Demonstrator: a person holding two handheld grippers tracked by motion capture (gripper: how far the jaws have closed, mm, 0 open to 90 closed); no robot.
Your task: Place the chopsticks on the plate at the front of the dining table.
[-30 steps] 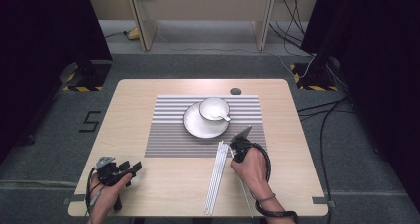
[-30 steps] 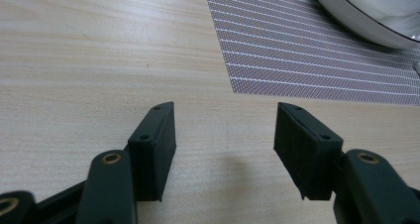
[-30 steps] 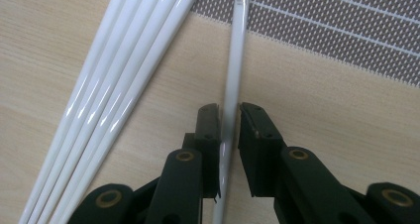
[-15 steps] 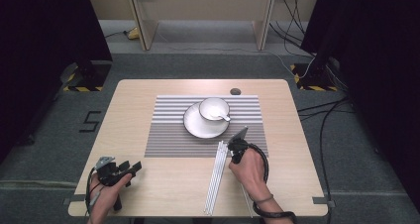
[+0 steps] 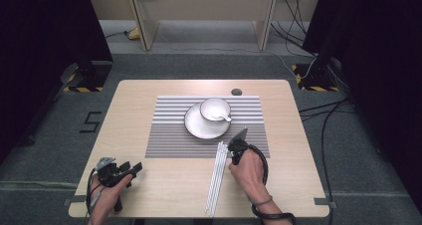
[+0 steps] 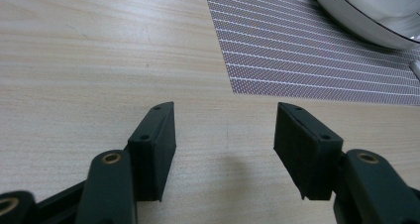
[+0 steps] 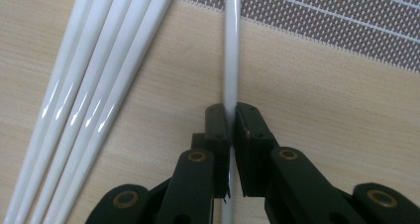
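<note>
While your right gripper point(image 7: 232, 116) has just been closing, its jaws now pinch 1 white chopstick point(image 7: 231, 45), which lies on the table point(image 5: 149, 90) just beside 4 more chopsticks point(image 7: 94, 85), its far end on the striped placemat's point(image 5: 169, 135) edge. Your left gripper point(image 6: 225, 135) rests near the table's front-left corner, jaws wide apart, holding nothing.
</note>
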